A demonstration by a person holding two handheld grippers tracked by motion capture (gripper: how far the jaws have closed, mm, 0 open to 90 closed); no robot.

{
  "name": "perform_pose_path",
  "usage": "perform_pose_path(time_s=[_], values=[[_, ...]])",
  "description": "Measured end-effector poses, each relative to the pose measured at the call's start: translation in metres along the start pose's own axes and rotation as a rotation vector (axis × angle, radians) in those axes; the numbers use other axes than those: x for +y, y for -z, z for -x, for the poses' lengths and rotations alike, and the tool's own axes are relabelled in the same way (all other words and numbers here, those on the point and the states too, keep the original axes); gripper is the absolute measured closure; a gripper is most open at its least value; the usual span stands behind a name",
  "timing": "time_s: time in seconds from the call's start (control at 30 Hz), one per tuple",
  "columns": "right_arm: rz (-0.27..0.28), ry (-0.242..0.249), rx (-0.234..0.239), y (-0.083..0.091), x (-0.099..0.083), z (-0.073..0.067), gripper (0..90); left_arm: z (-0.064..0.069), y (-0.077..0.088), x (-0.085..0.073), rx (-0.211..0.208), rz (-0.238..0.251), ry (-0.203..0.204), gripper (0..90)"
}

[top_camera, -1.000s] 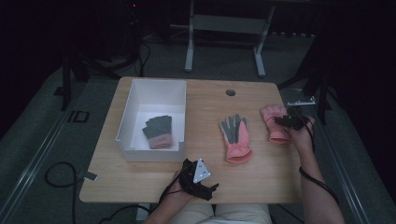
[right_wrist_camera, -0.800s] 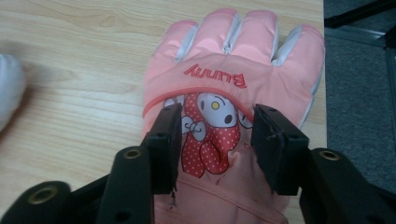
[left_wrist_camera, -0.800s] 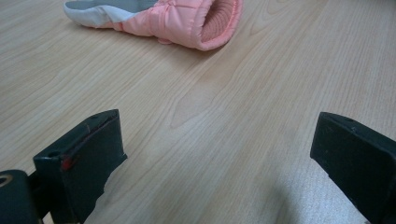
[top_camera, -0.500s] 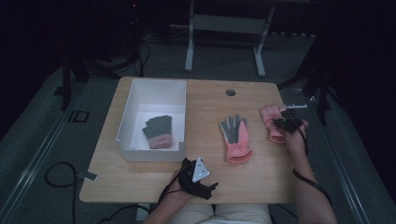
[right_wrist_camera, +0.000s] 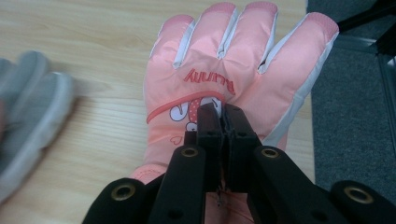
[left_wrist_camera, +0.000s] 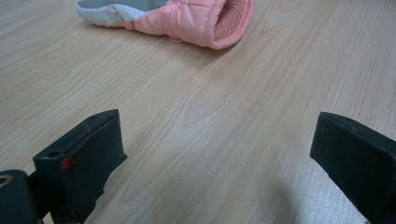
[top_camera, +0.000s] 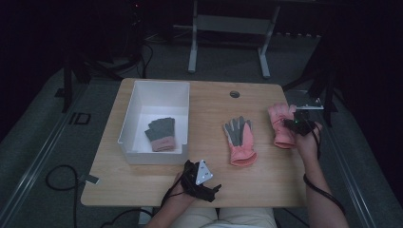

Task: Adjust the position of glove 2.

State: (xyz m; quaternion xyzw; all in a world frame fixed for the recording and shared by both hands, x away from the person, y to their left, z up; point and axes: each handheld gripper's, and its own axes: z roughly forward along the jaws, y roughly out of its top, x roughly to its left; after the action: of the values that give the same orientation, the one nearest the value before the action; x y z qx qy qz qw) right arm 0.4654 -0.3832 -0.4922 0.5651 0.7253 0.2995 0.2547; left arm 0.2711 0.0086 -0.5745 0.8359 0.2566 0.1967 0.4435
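Wooden table (top_camera: 266,171), right fingers (right_wrist_camera: 208,122) seemingly pinching glove (right_wrist_camera: 243,60).

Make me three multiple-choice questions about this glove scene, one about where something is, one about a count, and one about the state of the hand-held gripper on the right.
1. Where does the grey and pink glove pair lie?
A. in the white bin
B. on the floor
C. beside the table's round hole

2. How many pink gloves lie on the table outside the bin?
A. none
B. two
C. four

3. How does the right hand-held gripper stand?
A. wide open above the table
B. shut on the bin's rim
C. shut on the pink glove

Answers: 1 A, the pair rests on the bin's floor in the high view. 2 B, one palm-up glove at mid-table and one at the right edge. 3 C, the right gripper view shows the jaws pinched together on the glove's back.
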Motion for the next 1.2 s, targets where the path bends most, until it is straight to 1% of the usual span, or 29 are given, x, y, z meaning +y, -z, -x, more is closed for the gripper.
perform_pose_path(time_s=[0.03,0.07,0.1,0.13,0.17,0.2,0.27,0.3,0.33,0.43,0.57,0.63,0.73,0.77,0.87,0.9,0.97,1.1,1.2], values=[[0.006,-0.006,0.003,0.005,0.000,-0.002,87.0,0.000,0.000,0.000,0.000,-0.001,0.000,2.3],[0.006,-0.006,0.003,0.005,0.000,-0.002,87.0,0.000,0.000,0.000,0.000,-0.001,0.000,2.3],[0.028,-0.007,0.003,0.019,-0.002,-0.007,87.0,0.000,0.000,0.000,-0.003,0.000,-0.004,2.3],[0.037,-0.002,0.005,0.025,-0.003,-0.010,87.0,0.001,0.000,0.001,-0.002,0.000,-0.007,2.3],[0.037,-0.002,0.005,0.025,-0.003,-0.010,87.0,0.001,0.000,0.001,-0.002,0.000,-0.007,2.3],[0.043,-0.001,0.017,0.036,-0.007,-0.015,87.0,0.002,0.000,0.001,0.002,0.004,-0.010,2.3],[0.041,0.006,0.021,0.039,-0.008,-0.017,86.9,0.002,0.000,0.001,0.009,0.007,-0.011,2.3],[0.040,0.016,0.015,0.043,-0.010,-0.020,86.9,0.001,0.001,0.001,0.004,0.010,-0.006,2.3],[0.029,0.027,0.021,0.052,-0.014,-0.026,87.0,0.001,0.001,0.001,0.004,0.011,-0.003,2.3],[0.042,0.035,0.009,0.071,-0.020,-0.036,86.9,0.002,0.001,0.001,0.004,0.009,-0.006,2.3],[0.064,0.025,0.001,0.091,-0.026,-0.047,87.0,0.002,0.001,0.001,0.004,0.009,-0.010,2.3],[0.058,0.029,-0.015,0.098,-0.030,-0.053,87.0,0.002,0.001,0.001,0.006,0.009,-0.011,2.3],[0.059,0.024,-0.018,0.100,-0.032,-0.054,87.0,0.002,0.002,0.001,0.007,0.011,-0.009,2.3],[0.048,0.010,-0.008,0.103,-0.037,-0.056,87.0,0.002,0.002,0.001,0.005,0.011,-0.008,2.3],[0.048,0.021,-0.010,0.103,-0.042,-0.060,87.0,0.003,0.001,0.001,0.001,0.010,-0.011,2.3],[0.046,0.032,-0.010,0.102,-0.044,-0.061,86.9,0.003,0.001,0.001,0.000,0.011,-0.013,2.3],[0.036,0.032,-0.001,0.098,-0.045,-0.063,87.0,0.003,0.001,0.001,0.001,0.004,-0.018,2.3],[0.017,0.020,0.008,0.085,-0.047,-0.066,87.0,0.003,0.001,0.001,0.001,0.005,-0.015,2.3],[0.005,0.016,0.016,0.073,-0.048,-0.069,87.0,0.003,0.001,0.001,0.001,0.006,-0.011,2.3]])
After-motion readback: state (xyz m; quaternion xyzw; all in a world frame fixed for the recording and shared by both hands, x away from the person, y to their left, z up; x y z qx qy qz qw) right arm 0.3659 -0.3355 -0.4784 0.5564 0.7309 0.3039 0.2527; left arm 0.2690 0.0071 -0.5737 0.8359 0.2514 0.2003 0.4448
